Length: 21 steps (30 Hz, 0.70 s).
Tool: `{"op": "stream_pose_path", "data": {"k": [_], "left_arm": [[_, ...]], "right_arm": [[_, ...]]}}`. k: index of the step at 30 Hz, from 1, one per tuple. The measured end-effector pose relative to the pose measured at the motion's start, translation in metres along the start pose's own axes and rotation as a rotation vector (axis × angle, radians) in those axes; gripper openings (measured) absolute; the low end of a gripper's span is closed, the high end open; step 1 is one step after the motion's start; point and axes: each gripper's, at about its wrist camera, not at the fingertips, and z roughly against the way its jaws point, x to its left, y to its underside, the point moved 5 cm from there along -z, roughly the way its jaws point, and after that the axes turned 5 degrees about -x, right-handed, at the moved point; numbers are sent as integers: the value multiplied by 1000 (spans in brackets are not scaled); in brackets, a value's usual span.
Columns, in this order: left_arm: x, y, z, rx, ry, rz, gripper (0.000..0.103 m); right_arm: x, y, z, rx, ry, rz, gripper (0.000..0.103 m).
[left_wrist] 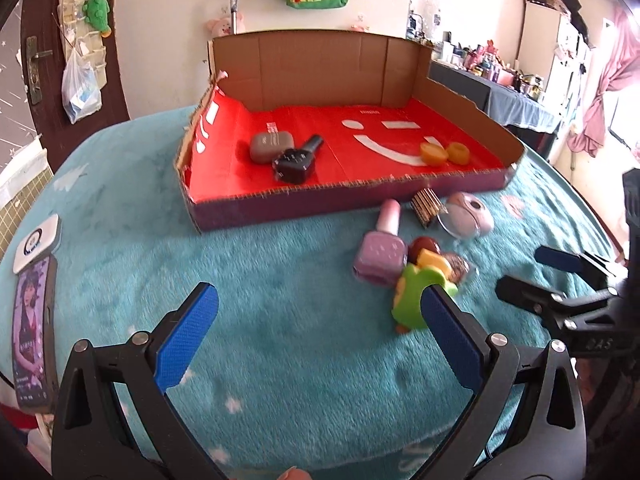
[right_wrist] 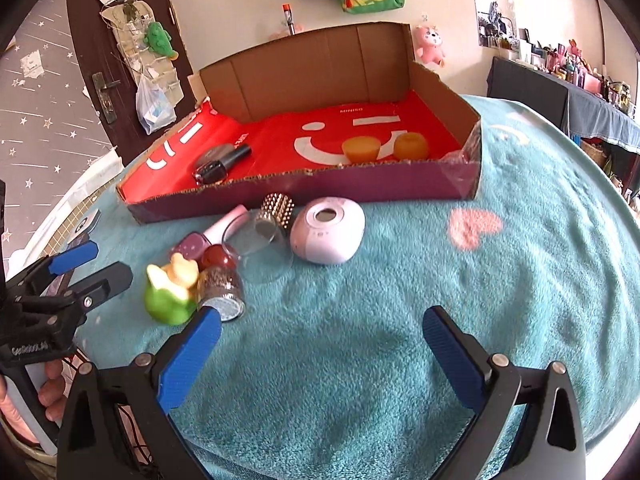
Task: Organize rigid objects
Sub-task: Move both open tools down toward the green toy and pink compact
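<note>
A shallow cardboard tray [left_wrist: 320,200] with a red floor [right_wrist: 288,188] holds a grey case [left_wrist: 270,146], a dark nail-polish bottle [left_wrist: 298,160] [right_wrist: 220,166] and two orange pieces [left_wrist: 434,154] [right_wrist: 360,148]. In front of it on the teal blanket lie a pink nail-polish bottle [left_wrist: 380,250] [right_wrist: 200,242], a green toy [left_wrist: 412,300] [right_wrist: 168,300], a glitter jar [right_wrist: 222,290], a studded piece [right_wrist: 276,208], a clear cup [right_wrist: 260,248] and a lilac oval device [left_wrist: 468,216] [right_wrist: 328,230]. My left gripper [left_wrist: 320,344] is open beside the green toy. My right gripper [right_wrist: 320,360] is open and empty, right of the pile.
The teal plush blanket [right_wrist: 400,320] covers a round table. A white gadget [left_wrist: 36,242] and a photo card [left_wrist: 30,340] lie at the left edge. A dark door [right_wrist: 100,60], a wall with hanging toys and a cluttered shelf [left_wrist: 500,68] stand behind.
</note>
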Motion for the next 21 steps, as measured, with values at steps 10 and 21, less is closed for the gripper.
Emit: {"op": "stream_pose_path", "data": {"k": [10, 21], "left_arm": [[-10, 24, 6, 55, 77, -1, 103], [-21, 25, -12, 82, 102, 8, 103]], "right_arm": [[-1, 5, -3, 14, 21, 7, 101], [-4, 5, -6, 15, 51, 23, 98]]}}
